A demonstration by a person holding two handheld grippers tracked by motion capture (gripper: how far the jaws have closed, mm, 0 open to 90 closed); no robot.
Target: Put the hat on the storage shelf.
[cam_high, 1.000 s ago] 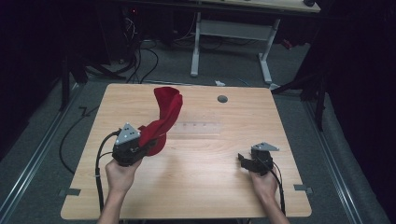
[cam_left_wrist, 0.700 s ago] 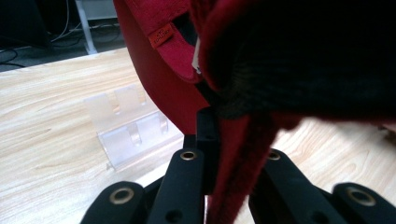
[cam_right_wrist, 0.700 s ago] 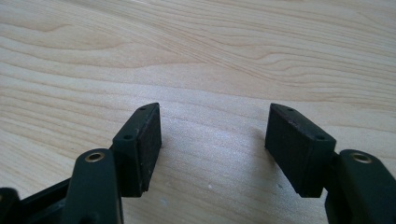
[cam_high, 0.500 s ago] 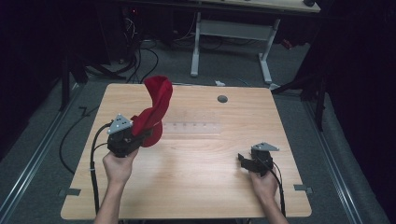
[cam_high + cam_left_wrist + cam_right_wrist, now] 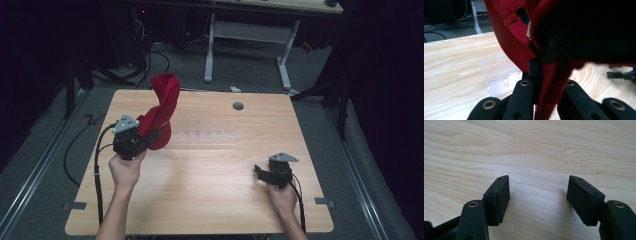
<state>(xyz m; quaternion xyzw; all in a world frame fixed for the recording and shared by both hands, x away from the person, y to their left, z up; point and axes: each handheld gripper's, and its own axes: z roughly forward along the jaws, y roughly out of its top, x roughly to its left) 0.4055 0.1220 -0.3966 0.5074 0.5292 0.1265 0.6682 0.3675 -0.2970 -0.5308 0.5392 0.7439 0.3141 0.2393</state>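
A red cloth cap (image 5: pixel 162 107) hangs twisted above the left half of the wooden table (image 5: pixel 210 200). My left gripper (image 5: pixel 145 136) is shut on its lower edge and holds it up off the wood. In the left gripper view the red fabric (image 5: pixel 511 37) runs down between the closed jaws and hides most of what lies ahead. My right gripper (image 5: pixel 261 171) rests low over the table's right front. It stands open with only bare wood between its pads (image 5: pixel 501 197).
A clear plastic rack (image 5: pixel 200 136) lies flat on the table's middle, just right of the cap; its near end (image 5: pixel 499 77) lies below the fabric in the left gripper view. A round cable hole (image 5: pixel 238 106) marks the far edge. Black cables trail off the left side.
My left gripper has drawn the cap leftward and toward the person, and the cloth has twisted more upright. The right gripper has stayed put.
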